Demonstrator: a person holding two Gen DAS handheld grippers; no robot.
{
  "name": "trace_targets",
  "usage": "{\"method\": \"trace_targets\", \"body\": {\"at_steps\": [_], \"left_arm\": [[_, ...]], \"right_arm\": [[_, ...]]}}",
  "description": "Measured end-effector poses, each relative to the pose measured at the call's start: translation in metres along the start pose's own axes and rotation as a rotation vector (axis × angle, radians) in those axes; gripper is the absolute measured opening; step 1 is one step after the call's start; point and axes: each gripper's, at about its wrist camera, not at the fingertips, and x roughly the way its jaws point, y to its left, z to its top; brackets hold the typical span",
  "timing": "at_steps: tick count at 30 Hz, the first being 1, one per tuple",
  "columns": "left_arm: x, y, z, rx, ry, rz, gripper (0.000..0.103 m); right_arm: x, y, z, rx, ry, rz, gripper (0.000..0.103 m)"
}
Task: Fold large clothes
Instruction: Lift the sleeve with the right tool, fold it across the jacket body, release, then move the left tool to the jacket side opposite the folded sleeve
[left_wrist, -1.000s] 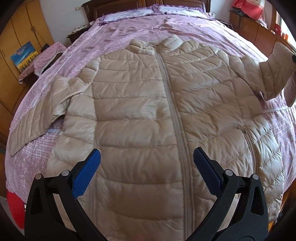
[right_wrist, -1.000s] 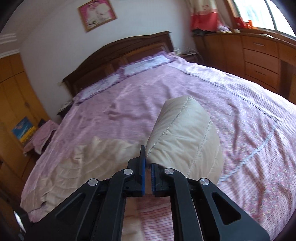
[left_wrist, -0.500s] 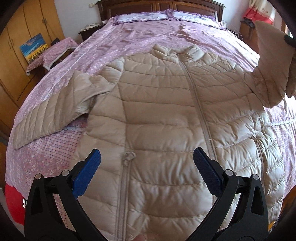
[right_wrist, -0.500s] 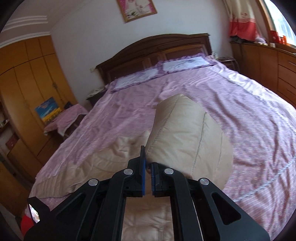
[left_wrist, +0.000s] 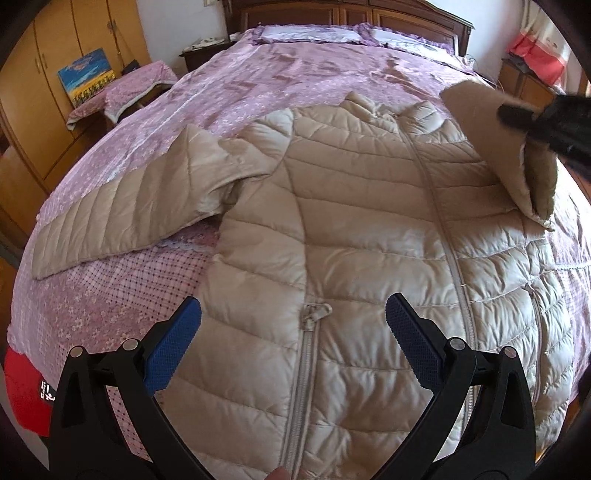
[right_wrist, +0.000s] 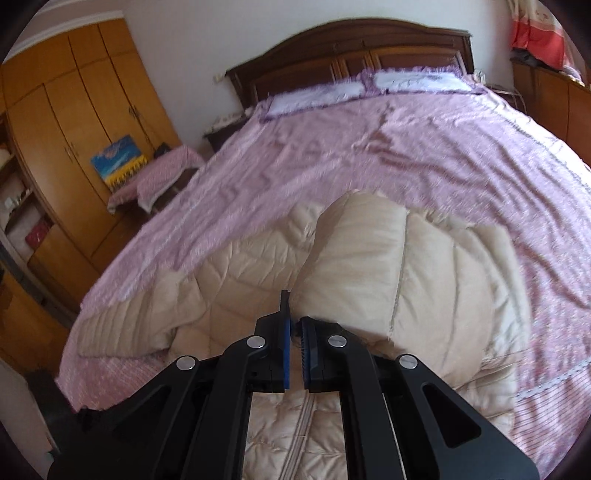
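Note:
A beige quilted puffer jacket (left_wrist: 369, 240) lies front up and zipped on the purple bedspread (left_wrist: 303, 74). Its left sleeve (left_wrist: 122, 214) stretches out flat toward the bed's left side. My left gripper (left_wrist: 293, 328) hovers open over the jacket's lower front near a pocket zip, with nothing between its blue pads. My right gripper (right_wrist: 293, 325) is shut on the cuff of the right sleeve (right_wrist: 388, 277), which is lifted and bent over the jacket's chest. In the left wrist view that raised sleeve (left_wrist: 513, 155) hangs from the black right gripper (left_wrist: 517, 116) at the upper right.
A wooden headboard (right_wrist: 351, 48) and pillows (right_wrist: 369, 86) stand at the far end. A wardrobe (right_wrist: 74, 122) and a cloth-covered stool (left_wrist: 125, 88) with a painting (left_wrist: 86, 75) line the left side. A red object (left_wrist: 24, 391) sits by the near left bed corner. Cabinets (right_wrist: 550, 96) run along the right.
My right gripper has carried the sleeve leftward and lower, over the jacket's chest. My left gripper has shifted left across the jacket's lower front, still open.

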Motion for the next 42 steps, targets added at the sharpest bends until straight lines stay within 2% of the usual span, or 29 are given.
{"method": "trace_targets", "body": {"at_steps": [7,9,10,11,13,14,15,19,21,24,28,34,38,42], "left_arm": [[0.008,0.012,-0.001,-0.026,0.011,0.005,0.1],[0.009,0.013,0.0,-0.027,0.011,0.006,0.1],[0.009,0.013,0.0,-0.027,0.012,0.006,0.1],[0.009,0.013,-0.001,-0.026,0.012,0.006,0.1],[0.009,0.013,-0.001,-0.023,0.011,0.008,0.1],[0.009,0.013,-0.001,-0.023,0.011,0.009,0.1],[0.008,0.014,-0.001,-0.023,0.01,0.009,0.1],[0.007,0.013,-0.001,-0.021,0.007,0.011,0.1],[0.006,0.012,-0.001,-0.017,0.004,0.01,0.1],[0.004,0.008,0.0,-0.006,0.0,0.007,0.1],[-0.001,-0.002,0.003,0.022,-0.011,-0.01,0.1],[-0.014,-0.032,0.013,0.114,-0.046,-0.07,0.1],[-0.019,-0.061,0.022,0.191,-0.074,-0.122,0.1],[-0.017,-0.098,0.028,0.292,-0.084,-0.142,0.1]], "right_arm": [[0.043,0.002,-0.03,0.019,0.111,-0.019,0.006],[0.054,-0.001,-0.039,0.038,0.148,-0.019,0.011],[0.059,-0.002,-0.044,0.052,0.161,-0.015,0.018],[0.062,-0.004,-0.049,0.067,0.172,-0.01,0.037],[0.062,-0.006,-0.055,0.082,0.176,-0.001,0.053],[0.06,-0.006,-0.058,0.085,0.168,0.009,0.072],[0.058,-0.006,-0.059,0.085,0.16,0.015,0.079],[0.042,0.001,-0.061,0.049,0.144,0.026,0.079],[0.029,0.002,-0.061,0.044,0.131,0.026,0.084],[0.01,0.0,-0.061,0.046,0.121,0.005,0.085],[-0.017,-0.014,-0.063,0.065,0.101,-0.048,0.086],[-0.051,-0.051,-0.066,0.126,0.06,-0.178,0.087],[-0.07,-0.078,-0.066,0.162,0.028,-0.251,0.087],[-0.08,-0.1,-0.07,0.196,0.021,-0.299,0.088]]}}
